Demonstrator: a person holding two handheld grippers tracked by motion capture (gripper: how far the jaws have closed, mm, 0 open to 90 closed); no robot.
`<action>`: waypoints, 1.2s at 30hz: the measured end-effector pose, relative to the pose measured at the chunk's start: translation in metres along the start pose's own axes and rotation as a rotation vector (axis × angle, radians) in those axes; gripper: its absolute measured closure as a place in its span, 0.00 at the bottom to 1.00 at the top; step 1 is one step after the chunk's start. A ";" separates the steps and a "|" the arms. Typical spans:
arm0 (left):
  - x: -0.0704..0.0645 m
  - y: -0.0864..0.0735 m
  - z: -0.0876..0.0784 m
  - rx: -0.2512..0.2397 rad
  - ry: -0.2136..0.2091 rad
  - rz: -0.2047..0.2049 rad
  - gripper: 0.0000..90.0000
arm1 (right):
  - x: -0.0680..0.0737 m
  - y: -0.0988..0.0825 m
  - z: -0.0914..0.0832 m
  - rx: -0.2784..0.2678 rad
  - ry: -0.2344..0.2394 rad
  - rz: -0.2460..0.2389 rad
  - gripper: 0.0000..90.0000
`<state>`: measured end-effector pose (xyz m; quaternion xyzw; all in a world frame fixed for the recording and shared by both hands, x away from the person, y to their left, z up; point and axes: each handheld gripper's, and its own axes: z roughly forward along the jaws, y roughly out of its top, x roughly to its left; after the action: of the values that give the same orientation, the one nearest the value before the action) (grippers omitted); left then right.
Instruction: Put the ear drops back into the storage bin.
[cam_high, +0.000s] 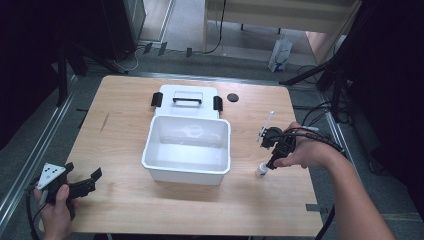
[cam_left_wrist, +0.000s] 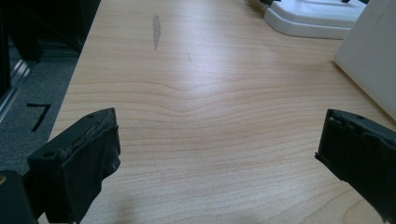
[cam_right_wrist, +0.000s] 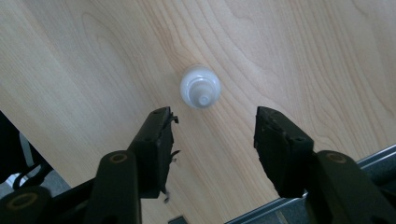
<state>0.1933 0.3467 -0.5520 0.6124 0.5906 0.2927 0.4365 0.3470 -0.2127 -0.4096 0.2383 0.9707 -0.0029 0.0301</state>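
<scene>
Overhead, a light wooden tabletop (cam_high: 125, 200) carries a white open bin (cam_high: 187, 150) near its middle, with the bin's white lid (cam_high: 187, 100) lying flat just behind it, touching or nearly touching the rear wall. The lid has a black handle on top and a black latch at each end. A small dark round disc (cam_high: 232, 97) sits to the right of the lid, apart from it.

At the near left corner the left gripper (cam_high: 82, 182) is held low over the wood by the person's left hand (cam_high: 52, 210), its fingers (cam_left_wrist: 79, 163) spread wide with nothing between them; its own view looks along bare wood grain toward the bin's side wall (cam_left_wrist: 373, 56) and the lid's edge (cam_left_wrist: 308, 18).

To the right of the bin, the right hand (cam_high: 305, 152) holds the right gripper (cam_high: 270, 162) pointing steeply down. Just below its tips stands a small white bottle (cam_high: 261, 170) on the tabletop, upright, near the bin's front right corner but apart from it. In the right gripper view the bottle (cam_right_wrist: 200, 87) is seen from above, cap toward the camera, lying just beyond the two black fingers (cam_right_wrist: 156, 140), which stand well apart and touch nothing. A thin white stick-like object (cam_high: 268, 121) lies on the wood beyond the right gripper; what it is cannot be made out.
</scene>
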 end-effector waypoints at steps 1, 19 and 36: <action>0.000 0.000 0.000 0.000 0.000 0.000 0.00 | 0.000 0.000 0.000 0.000 0.000 0.000 0.55; -0.001 0.000 0.000 0.001 0.002 0.003 0.00 | -0.004 0.004 0.038 -0.014 0.050 -0.011 0.76; -0.001 0.000 0.000 0.002 0.003 0.006 0.00 | 0.006 0.013 0.020 -0.013 0.042 -0.158 0.80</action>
<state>0.1930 0.3462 -0.5518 0.6142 0.5898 0.2940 0.4342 0.3488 -0.1990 -0.4294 0.1608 0.9869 0.0063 0.0110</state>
